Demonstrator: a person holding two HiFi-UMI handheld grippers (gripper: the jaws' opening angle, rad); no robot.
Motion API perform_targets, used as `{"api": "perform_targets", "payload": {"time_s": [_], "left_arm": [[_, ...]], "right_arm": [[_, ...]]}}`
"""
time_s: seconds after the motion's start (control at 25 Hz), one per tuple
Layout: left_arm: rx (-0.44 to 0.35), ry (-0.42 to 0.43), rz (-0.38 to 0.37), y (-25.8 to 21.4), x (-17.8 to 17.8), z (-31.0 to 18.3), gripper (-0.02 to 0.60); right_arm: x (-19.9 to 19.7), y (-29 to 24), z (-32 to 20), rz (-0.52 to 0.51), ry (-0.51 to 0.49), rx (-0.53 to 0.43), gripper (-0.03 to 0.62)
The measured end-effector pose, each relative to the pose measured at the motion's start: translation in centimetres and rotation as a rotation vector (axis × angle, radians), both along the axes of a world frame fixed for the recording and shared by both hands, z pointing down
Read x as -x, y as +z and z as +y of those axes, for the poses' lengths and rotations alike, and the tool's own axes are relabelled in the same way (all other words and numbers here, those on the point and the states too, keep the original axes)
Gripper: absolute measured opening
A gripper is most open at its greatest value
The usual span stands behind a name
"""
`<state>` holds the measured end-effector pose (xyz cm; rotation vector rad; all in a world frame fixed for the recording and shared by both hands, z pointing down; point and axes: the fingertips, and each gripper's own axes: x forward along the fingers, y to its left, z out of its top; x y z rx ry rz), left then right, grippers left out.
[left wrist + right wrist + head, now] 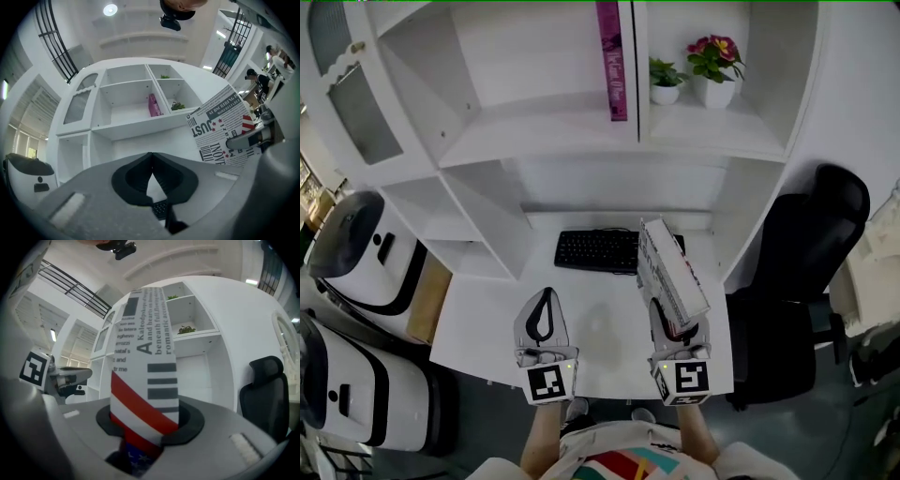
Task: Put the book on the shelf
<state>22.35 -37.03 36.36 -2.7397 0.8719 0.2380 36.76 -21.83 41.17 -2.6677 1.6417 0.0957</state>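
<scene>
A book (pixel 670 272) printed in black-and-white newsprint with red stripes stands upright over the desk, with my right gripper (pixel 667 317) shut on its lower end. The right gripper view has its spine (pixel 143 357) rising from between the jaws of that gripper (pixel 145 427). The white shelf unit (pixel 544 131) rises ahead, and a purple book (pixel 614 61) stands upright in its upper middle compartment. My left gripper (pixel 547 292) hovers beside the right one, shut and empty. From the left gripper (pixel 151 161) view, the held book (pixel 225 129) is at the right and the purple book (pixel 153 105) on the shelf.
A black keyboard (pixel 598 250) lies at the back of the white desk (pixel 487 328). Two potted plants (pixel 664 80) (pixel 715 66) sit in the upper right compartment. A black office chair (pixel 811 253) stands at the right, and white rounded machines (pixel 366 253) at the left.
</scene>
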Motion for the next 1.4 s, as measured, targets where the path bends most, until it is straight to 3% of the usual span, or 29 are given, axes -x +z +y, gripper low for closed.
{"api": "perform_targets", "payload": {"time_s": [0.12,0.32,0.6,0.8,1.04,1.24,1.4], "left_arm": [[0.061,0.031,-0.016,0.9,2.3,-2.9,-0.005],[0.094,0.086,-0.002,2.8,4.8,-7.5,-0.005],[0.122,0.246,-0.030,4.5,6.0,-8.3,-0.005],[0.135,0.218,-0.026,4.9,8.0,-10.9,-0.004],[0.111,0.159,-0.020,3.6,9.4,-12.6,-0.004],[0.074,0.123,-0.020,0.5,9.3,-13.9,-0.005],[0.057,0.143,0.008,-2.7,8.3,-14.6,-0.005]], "right_arm": [[1.1,-0.4,-1.6,-0.003,0.085,0.003,0.159],[4.4,-1.2,-3.7,0.035,0.166,0.009,0.160],[8.2,-0.4,-5.3,0.000,0.262,0.025,0.160],[11.7,-1.0,-7.7,0.020,0.197,0.017,0.158],[13.0,-1.8,-9.5,-0.028,0.125,-0.009,0.158],[13.7,-4.1,-10.4,0.049,0.078,0.009,0.160],[13.2,-6.5,-11.5,0.054,0.057,-0.031,0.160]]}}
